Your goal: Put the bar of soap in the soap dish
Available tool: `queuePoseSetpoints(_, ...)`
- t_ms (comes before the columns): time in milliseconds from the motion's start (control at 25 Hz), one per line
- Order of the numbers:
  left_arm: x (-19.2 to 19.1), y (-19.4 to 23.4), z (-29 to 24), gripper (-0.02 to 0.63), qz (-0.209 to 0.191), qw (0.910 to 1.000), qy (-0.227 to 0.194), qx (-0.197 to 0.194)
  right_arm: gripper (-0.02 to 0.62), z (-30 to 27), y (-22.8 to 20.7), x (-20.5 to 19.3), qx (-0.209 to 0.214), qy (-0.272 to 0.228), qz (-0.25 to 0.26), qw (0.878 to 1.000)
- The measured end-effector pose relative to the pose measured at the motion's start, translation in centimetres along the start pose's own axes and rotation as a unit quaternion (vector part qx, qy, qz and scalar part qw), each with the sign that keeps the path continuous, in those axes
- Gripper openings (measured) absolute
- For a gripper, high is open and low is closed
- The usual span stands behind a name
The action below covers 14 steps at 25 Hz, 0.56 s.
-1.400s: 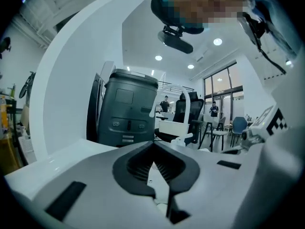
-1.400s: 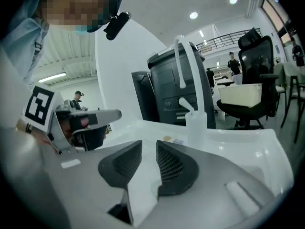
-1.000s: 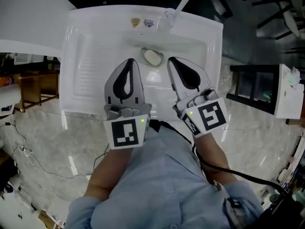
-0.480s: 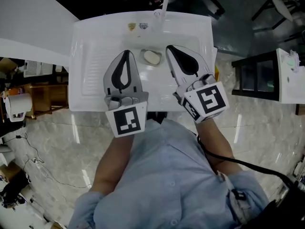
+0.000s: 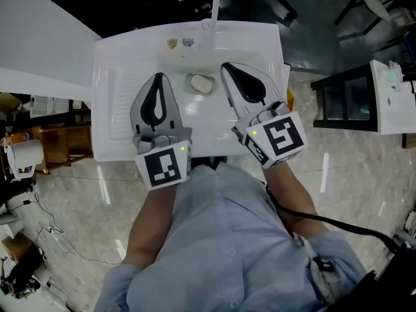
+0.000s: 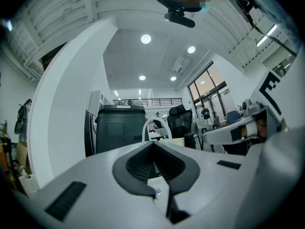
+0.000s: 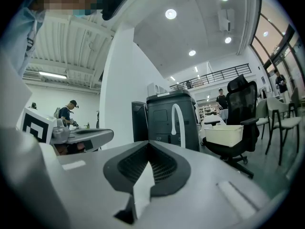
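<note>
Arms: both forearms reach forward, holding the grippers level and side by side over the white sink [image 5: 117, 77].
Left gripper [image 5: 158, 78]: jaws pressed together, nothing between them.
Right gripper [image 5: 225, 67]: jaws pressed together, empty.
Bar of soap [image 5: 201, 83]: sits in the grey-rimmed soap dish [image 5: 190, 81] in the basin, below the faucet [image 5: 213, 2], between the two gripper tips and touching neither.

Two tools are counted: the left tool [image 5: 158, 78] and the right tool [image 5: 226, 67]. One sink [image 5: 117, 96], one faucet [image 5: 213, 5], one bar of soap [image 5: 201, 83] and two small stickers [image 5: 172, 43] are seen.
</note>
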<state>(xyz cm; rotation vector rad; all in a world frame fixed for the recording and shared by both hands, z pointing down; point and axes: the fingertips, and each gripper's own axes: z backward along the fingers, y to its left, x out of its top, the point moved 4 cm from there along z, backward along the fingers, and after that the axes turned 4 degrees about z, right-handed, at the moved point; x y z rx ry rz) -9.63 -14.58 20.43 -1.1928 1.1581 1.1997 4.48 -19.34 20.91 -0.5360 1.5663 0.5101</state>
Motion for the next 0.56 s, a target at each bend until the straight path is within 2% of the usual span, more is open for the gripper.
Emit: queuePoseSetpoints(560,-0.9,0.9,-1.9,0.005,0.008,0.9999,0.013,-0.006,0.0,-1.6,-1.0,-1.2,-0.009,0.013,-0.016,1.0)
